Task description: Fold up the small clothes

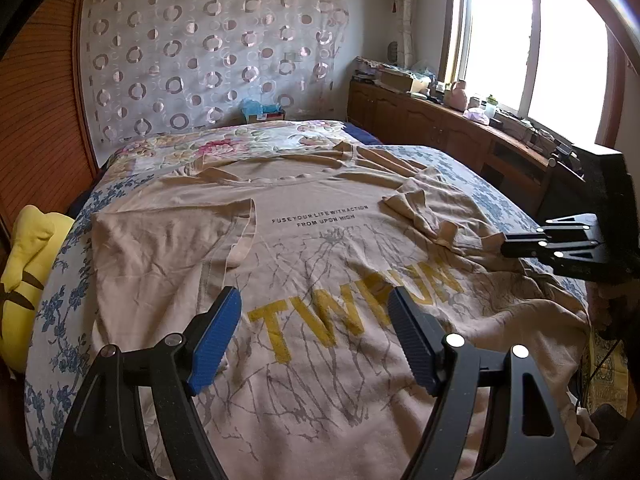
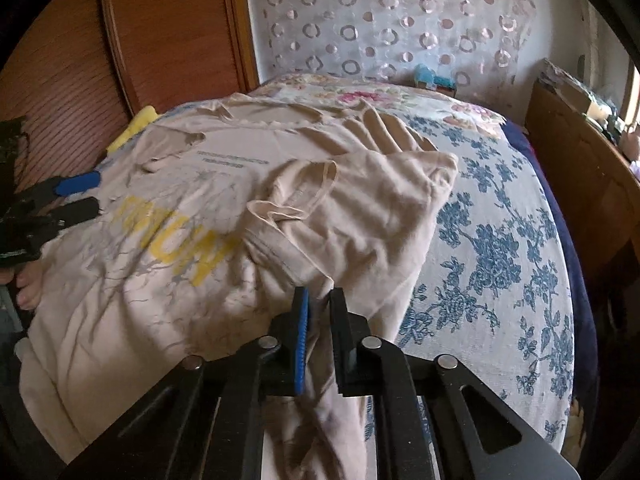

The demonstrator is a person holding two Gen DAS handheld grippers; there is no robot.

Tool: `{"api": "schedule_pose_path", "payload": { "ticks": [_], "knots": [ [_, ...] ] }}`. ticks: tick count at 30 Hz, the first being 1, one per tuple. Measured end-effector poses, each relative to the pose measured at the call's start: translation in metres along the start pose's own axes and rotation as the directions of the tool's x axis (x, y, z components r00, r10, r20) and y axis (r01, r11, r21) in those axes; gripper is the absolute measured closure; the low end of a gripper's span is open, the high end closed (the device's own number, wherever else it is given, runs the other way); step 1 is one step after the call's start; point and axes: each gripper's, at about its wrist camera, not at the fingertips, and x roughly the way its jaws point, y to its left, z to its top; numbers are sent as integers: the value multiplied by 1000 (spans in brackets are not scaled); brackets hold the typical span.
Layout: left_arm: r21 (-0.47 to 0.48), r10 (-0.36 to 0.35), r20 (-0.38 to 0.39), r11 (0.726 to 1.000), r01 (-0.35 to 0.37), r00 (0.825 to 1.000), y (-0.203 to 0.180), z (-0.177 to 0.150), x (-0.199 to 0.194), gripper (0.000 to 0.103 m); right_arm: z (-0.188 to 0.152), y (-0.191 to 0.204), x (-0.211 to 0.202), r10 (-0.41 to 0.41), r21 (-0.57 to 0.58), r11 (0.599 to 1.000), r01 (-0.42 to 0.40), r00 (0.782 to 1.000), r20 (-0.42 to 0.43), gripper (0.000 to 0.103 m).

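Observation:
A beige T-shirt (image 1: 320,240) with yellow letters and small black print lies spread face up on the bed, its left sleeve folded inward. My left gripper (image 1: 314,296) hovers open over the lower chest print, with nothing between its blue pads. In the right wrist view the shirt (image 2: 180,200) is bunched at its right side, the sleeve flipped over the body. My right gripper (image 2: 319,294) is shut on a fold of that side's fabric, which runs down between its fingers. From the left wrist view the right gripper (image 1: 508,244) shows at the shirt's right edge.
A blue-flowered bedspread (image 2: 500,240) covers the bed. A yellow cushion (image 1: 24,280) lies at its left edge beside a wooden wardrobe (image 1: 40,120). A cluttered wooden cabinet (image 1: 440,124) runs under the window on the right. A small box (image 1: 264,112) sits at the head.

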Motion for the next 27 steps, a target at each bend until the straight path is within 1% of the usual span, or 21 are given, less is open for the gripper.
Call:
{"api": "schedule_pose_path", "payload": {
  "ticks": [4,10,13,17,21,22,23,25,27],
  "knots": [
    [0,1,0,1000,-1,1000,0,0,0,26,-7,11,-7,38,-25,999,-37,999,3,93],
    [-5,3,3,1000,-3,1000,3,-3,-3,26,-18,30,-10,81,-56,995,-82,996,-21,93],
    [-8,5,2,1000,-5,1000,5,-4,-3,26,-23,34,-10,99,-52,994,-101,994,-36,93],
    [-15,8,1,1000,-8,1000,8,-4,-5,26,-24,37,-11,111,-48,992,-113,993,-43,93],
    [-16,12,6,1000,-12,1000,10,-4,-7,26,-16,36,-23,97,-63,993,-97,995,-9,93],
    [-16,15,7,1000,-15,1000,10,-3,-7,26,-12,35,-26,89,-63,994,-89,996,5,92],
    [-16,17,8,1000,-17,1000,10,-3,-8,26,-8,33,-27,78,-61,995,-77,997,17,84],
    [-19,22,9,1000,-21,1000,13,-3,-9,26,4,23,-26,55,-52,997,-53,998,39,73],
    [-22,29,11,999,-29,1000,17,-2,-10,26,17,12,-19,34,-37,999,-33,998,50,72]
  ]
}}
